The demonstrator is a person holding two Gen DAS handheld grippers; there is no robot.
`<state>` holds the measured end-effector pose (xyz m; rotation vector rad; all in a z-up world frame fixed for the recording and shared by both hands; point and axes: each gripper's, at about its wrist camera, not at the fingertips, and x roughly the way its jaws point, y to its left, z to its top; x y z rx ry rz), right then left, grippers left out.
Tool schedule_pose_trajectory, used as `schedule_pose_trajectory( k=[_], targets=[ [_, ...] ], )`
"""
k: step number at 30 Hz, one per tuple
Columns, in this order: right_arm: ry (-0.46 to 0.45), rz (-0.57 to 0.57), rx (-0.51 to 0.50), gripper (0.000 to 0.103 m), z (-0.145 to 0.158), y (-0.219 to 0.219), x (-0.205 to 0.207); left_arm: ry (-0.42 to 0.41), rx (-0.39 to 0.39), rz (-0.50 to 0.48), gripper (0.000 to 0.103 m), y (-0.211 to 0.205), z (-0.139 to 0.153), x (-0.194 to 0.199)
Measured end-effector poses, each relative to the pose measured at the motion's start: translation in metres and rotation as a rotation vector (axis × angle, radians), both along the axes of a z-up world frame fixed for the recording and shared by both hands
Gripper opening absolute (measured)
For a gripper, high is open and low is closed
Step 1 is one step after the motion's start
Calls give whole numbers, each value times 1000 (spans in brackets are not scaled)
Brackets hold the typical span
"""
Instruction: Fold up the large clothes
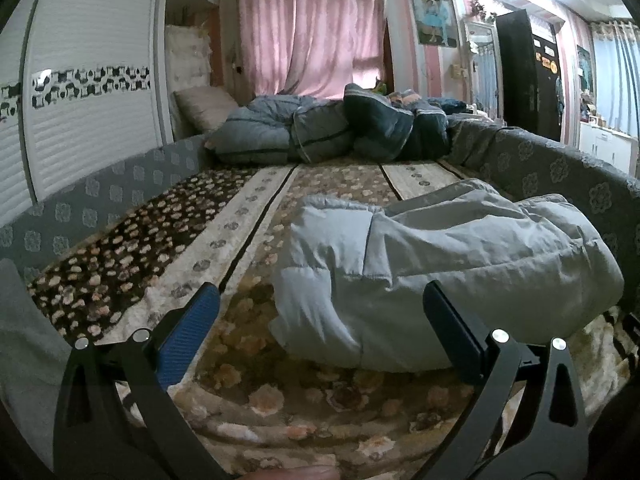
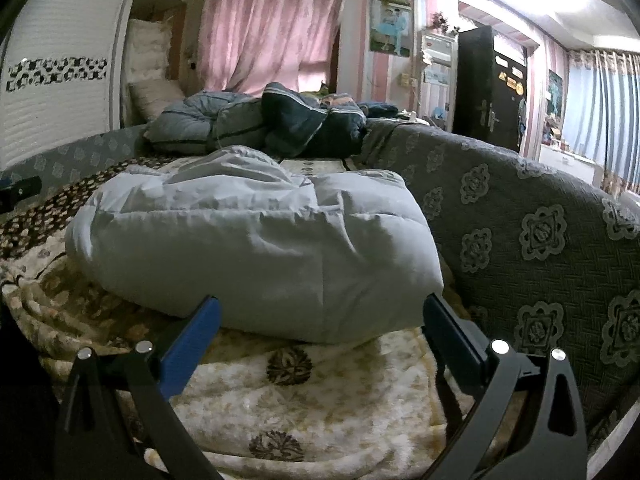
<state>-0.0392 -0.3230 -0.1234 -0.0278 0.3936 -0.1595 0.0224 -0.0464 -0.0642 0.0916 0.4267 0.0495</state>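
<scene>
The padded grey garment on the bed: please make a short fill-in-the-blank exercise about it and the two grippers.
1. The padded grey garment lies on the floral ____.
2. The left gripper has its jaws ____.
3. The right gripper holds ____.
4. The curtain behind the bed is ____.

Missing words: blanket; open; nothing; pink

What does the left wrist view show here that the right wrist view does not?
Only the left wrist view shows a wide stretch of the dark flowered blanket left of the padded jacket, and a fingertip at its bottom edge. Only the right wrist view shows the grey patterned sofa back up close and the cream blanket before the jacket. Both share the jacket, the heaped bedding, the pink curtains, and an open, empty left gripper and right gripper.
</scene>
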Motion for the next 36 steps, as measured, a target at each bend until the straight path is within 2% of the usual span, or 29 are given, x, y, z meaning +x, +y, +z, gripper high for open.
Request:
schedule_pose_trajectory(
  k=[14, 36],
  targets=[
    [-28, -29, -49, 101, 21, -5, -2, -8, -15, 39, 100, 20, 0, 0],
    [-20, -69, -4, 101, 28, -17, -4, -39, -23, 56, 100, 30, -5, -5]
  ],
)
